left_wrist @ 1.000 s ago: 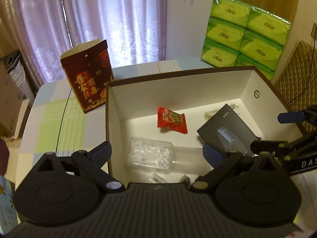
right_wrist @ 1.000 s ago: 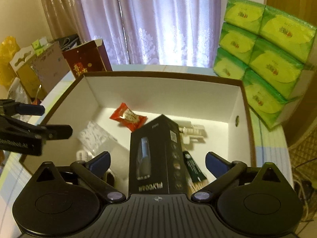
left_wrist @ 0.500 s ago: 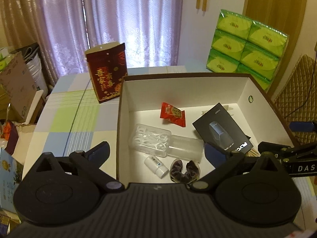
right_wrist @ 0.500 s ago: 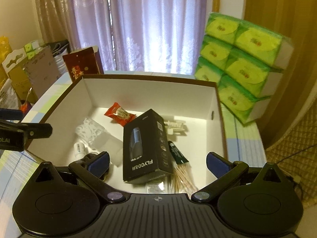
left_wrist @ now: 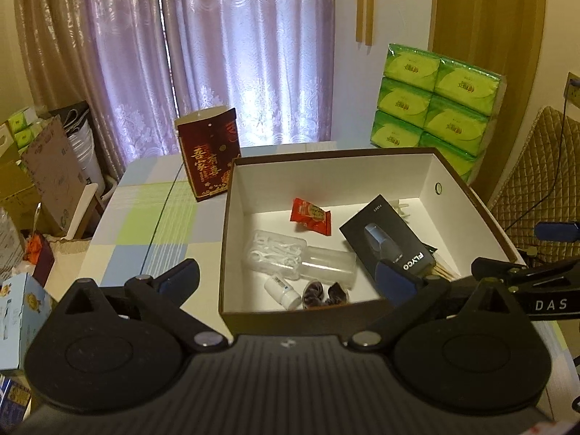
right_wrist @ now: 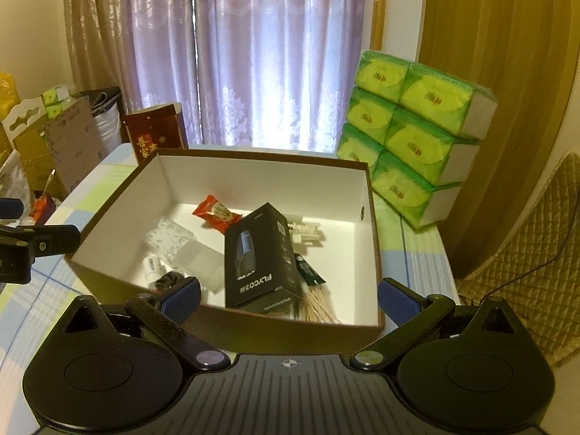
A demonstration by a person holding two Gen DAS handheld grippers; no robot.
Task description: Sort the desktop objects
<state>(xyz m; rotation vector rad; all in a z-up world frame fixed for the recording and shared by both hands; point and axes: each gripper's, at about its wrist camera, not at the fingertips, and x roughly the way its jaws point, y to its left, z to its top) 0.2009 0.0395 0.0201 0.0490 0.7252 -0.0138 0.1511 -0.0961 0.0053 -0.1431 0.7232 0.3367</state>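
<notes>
Big brown box (left_wrist: 467, 195), white inside, sits on the checked bench (left_wrist: 152, 217). Stiff cardboard, probably light but bulky; best held by a rim wall, not a one-jaw lift. All the sorted things lie inside it.

Black FLYCO carton (right_wrist: 259, 257) is the largest item. It leans tilted on the sticks and other bits at the box's right side. Rigid, smooth, likely a bit slick; grip across the narrow sides.

Clear plastic case (left_wrist: 275, 252) of floss picks lies mid-floor, touching a frosted clear tube (left_wrist: 328, 264). Both hard and slippery, light; pinch across the short width.

Red snack packet (left_wrist: 311, 215) sits near the back wall. Soft, crinkly, very light; take it by a sealed end.

Bundle of wooden sticks (right_wrist: 317, 304) in a dark green sleeve, partly under the carton. Thin, loose, easy to scatter.

Small white bottle (left_wrist: 282, 291) and dark hair tie (left_wrist: 322, 291) lie by the near wall. Bottle rolls; hair tie is soft.

Left gripper (left_wrist: 286, 279) jaws spread wide, empty, hanging above the box's near left corner, clear of everything inside. Right gripper (right_wrist: 288, 293) jaws also spread, empty, above the near wall, the carton roughly between them but lower and farther in.

Red gift bag (left_wrist: 208, 156) stands upright just beside the box's back left corner, outside it; sorting looks nearly done.
</notes>
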